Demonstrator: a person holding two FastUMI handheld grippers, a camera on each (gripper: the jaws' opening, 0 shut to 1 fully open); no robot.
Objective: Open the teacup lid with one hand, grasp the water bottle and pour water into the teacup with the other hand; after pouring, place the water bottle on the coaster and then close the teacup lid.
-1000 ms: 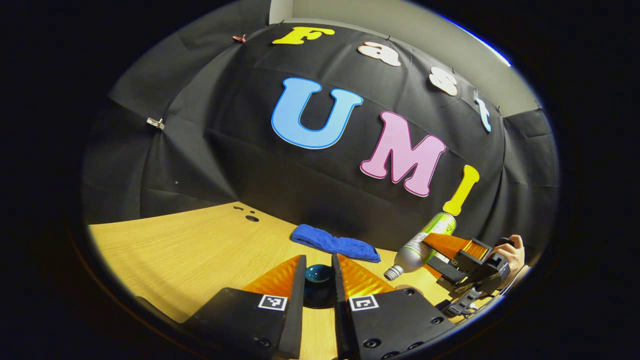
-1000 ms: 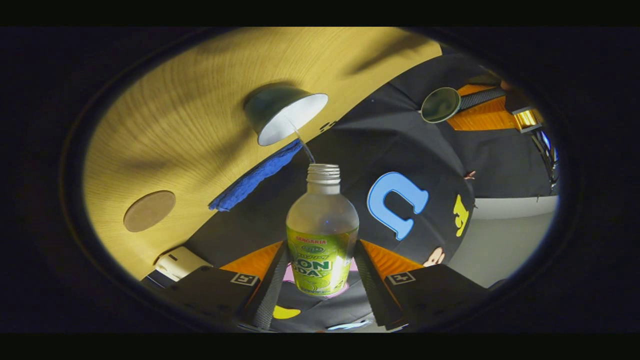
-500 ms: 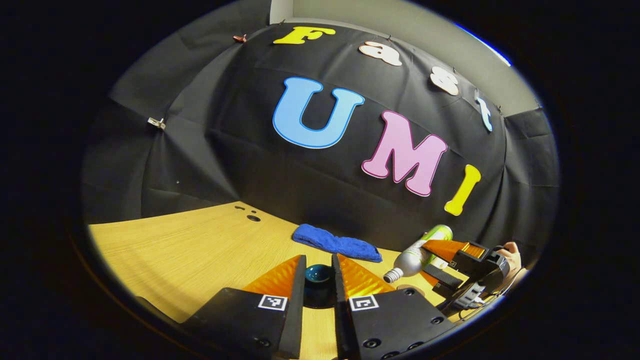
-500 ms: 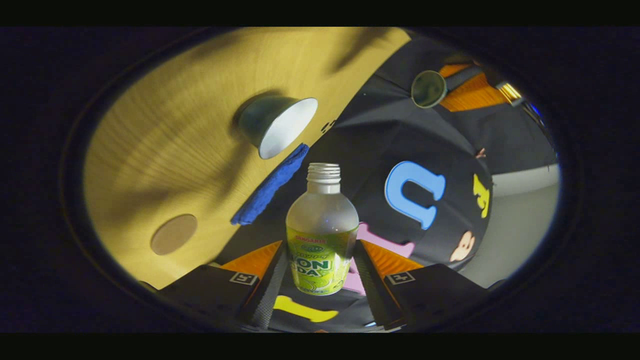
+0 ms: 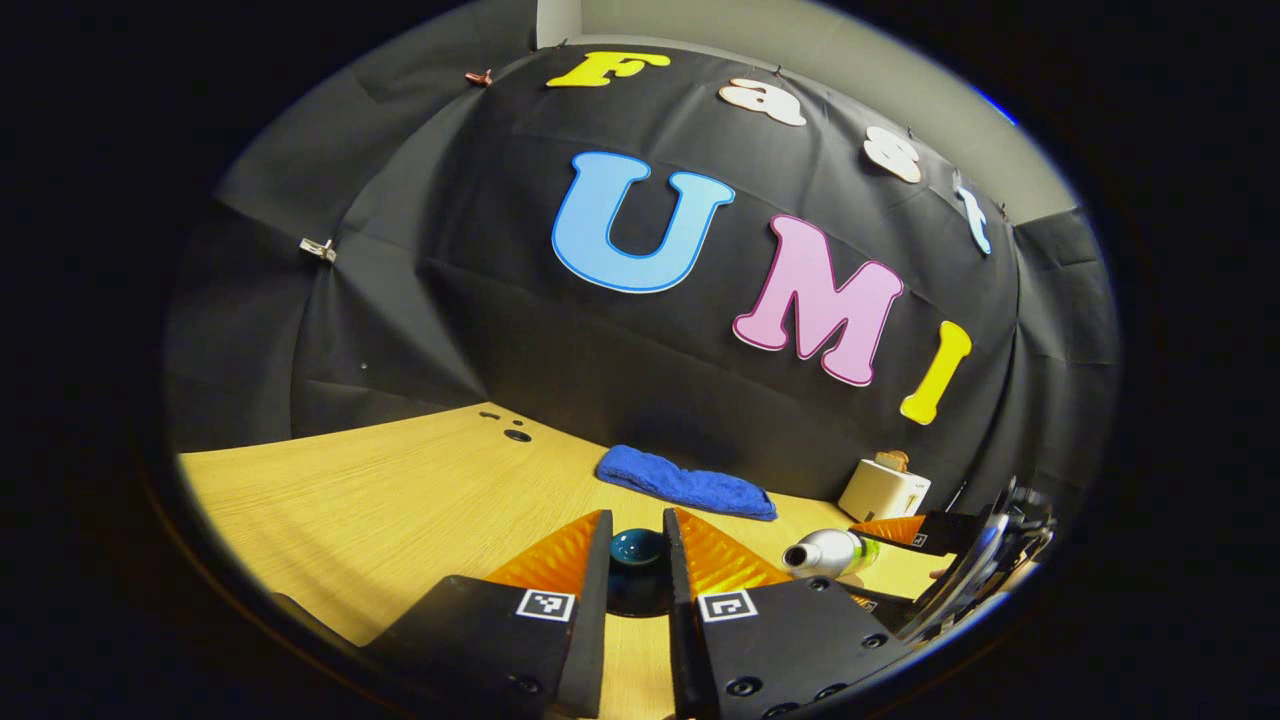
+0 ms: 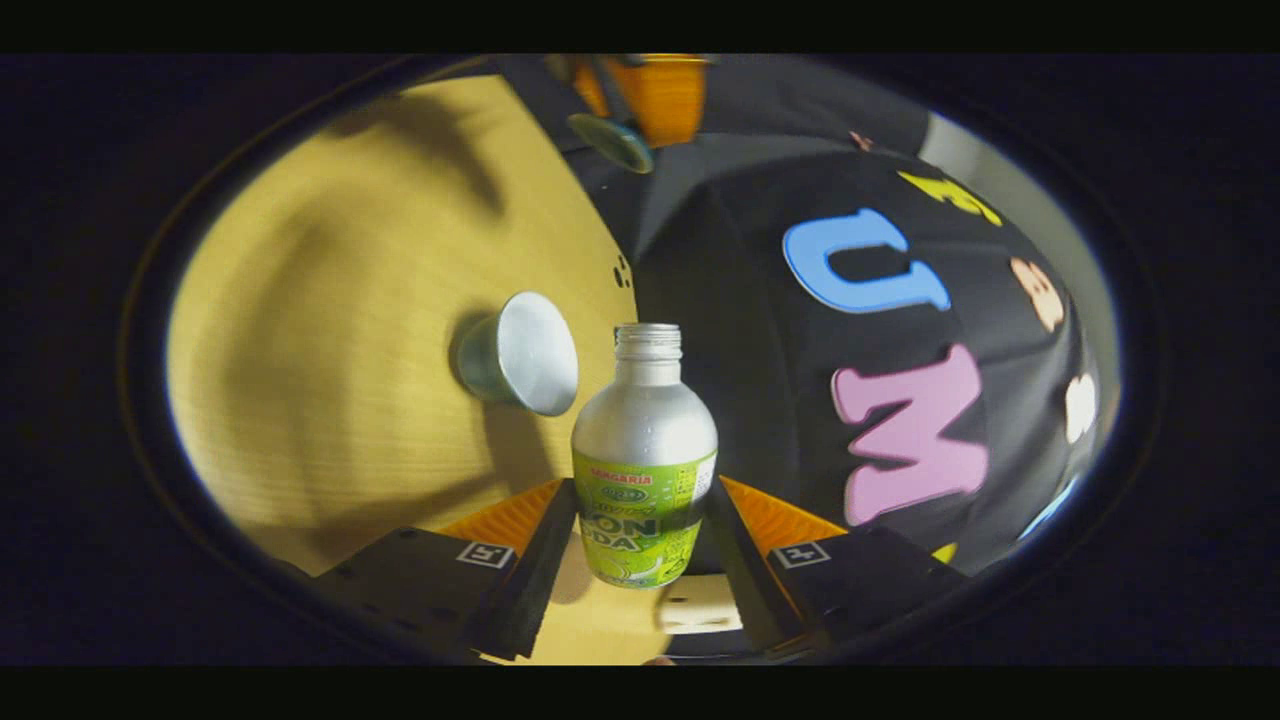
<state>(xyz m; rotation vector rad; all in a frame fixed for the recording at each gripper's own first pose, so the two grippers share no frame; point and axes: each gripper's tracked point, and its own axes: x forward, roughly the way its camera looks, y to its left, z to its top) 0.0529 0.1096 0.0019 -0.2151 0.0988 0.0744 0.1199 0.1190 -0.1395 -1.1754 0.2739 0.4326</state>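
A folded blue towel (image 5: 686, 483) lies on the wooden table (image 5: 380, 490) at the black wall's foot. A small white box (image 5: 883, 489) stands at its three o'clock, near.

In the left gripper view, the lid (image 5: 638, 548) sits between the left gripper's (image 5: 637, 560) 2 fingers above the table (image 5: 380, 500). Behind it lies a cloth (image 5: 685, 482) against the wall; the bottle (image 5: 825, 553) is right of it.

In the right gripper view, the teacup (image 6: 520, 353) stands on the table left of the bottle.
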